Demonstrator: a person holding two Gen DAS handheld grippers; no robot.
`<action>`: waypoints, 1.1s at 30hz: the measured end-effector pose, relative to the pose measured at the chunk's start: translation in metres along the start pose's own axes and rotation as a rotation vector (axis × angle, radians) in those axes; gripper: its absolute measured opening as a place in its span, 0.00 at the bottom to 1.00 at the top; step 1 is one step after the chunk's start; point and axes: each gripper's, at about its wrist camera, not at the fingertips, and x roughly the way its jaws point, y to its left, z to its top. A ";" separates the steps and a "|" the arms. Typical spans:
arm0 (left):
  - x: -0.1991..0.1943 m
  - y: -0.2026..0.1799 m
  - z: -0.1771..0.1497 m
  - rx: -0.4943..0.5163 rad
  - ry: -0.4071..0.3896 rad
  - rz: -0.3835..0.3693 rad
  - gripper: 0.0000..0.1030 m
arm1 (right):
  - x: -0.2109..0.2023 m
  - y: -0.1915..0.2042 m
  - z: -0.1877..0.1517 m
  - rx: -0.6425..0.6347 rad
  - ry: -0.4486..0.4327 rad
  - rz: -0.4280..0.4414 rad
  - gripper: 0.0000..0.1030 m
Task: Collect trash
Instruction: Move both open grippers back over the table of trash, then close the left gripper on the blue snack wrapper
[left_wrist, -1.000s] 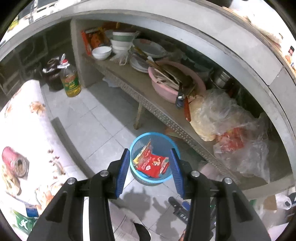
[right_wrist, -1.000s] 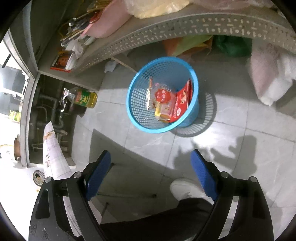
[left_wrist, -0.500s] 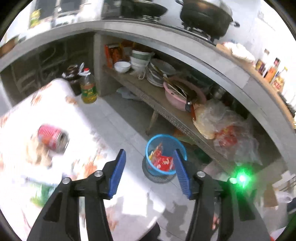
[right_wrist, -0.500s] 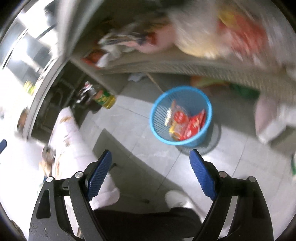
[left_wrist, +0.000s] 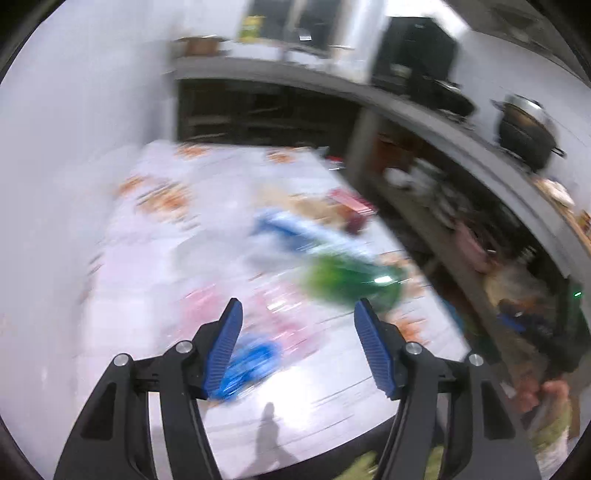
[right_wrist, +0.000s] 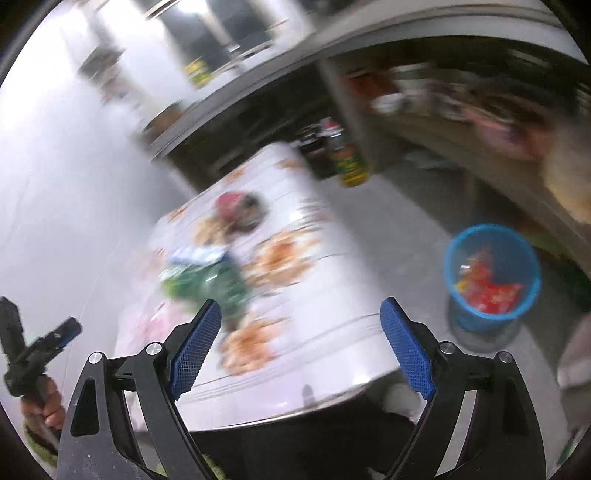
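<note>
Everything is motion-blurred. My left gripper (left_wrist: 298, 306) hovers over the floral-cloth table (left_wrist: 155, 258); its jaws are opening with nothing between them. Ahead of it lie a green wrapper (left_wrist: 347, 280), a blue-and-white packet (left_wrist: 291, 229) and a red can (left_wrist: 351, 210); a blue wrapper (left_wrist: 251, 362) lies by its left finger. My right gripper (right_wrist: 300, 305) stands open and empty above the table's near edge, with the green wrapper (right_wrist: 207, 280) and red can (right_wrist: 240, 208) beyond it. The blue basket (right_wrist: 517, 314) with red wrappers stands on the floor to the right.
A grey counter (left_wrist: 424, 110) with a black pot (left_wrist: 524, 136) runs along the right, over a cluttered shelf. An oil bottle (right_wrist: 349, 162) stands on the floor past the table. A hand (right_wrist: 44, 410) holds the left gripper at the left edge.
Both views have swung away from the blue basket on the floor and up to the table with its wrappers. The left jaws stand wider than before; the right jaws stay wide.
</note>
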 end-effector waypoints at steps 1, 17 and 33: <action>-0.002 0.010 -0.008 -0.022 0.002 0.011 0.59 | 0.007 0.009 -0.001 -0.020 0.022 0.027 0.82; 0.050 0.044 -0.037 0.000 0.059 0.117 0.59 | 0.089 0.132 -0.039 -0.193 0.304 0.242 0.82; 0.106 0.002 -0.066 0.438 0.105 0.227 0.39 | 0.113 0.140 -0.031 -0.136 0.367 0.272 0.82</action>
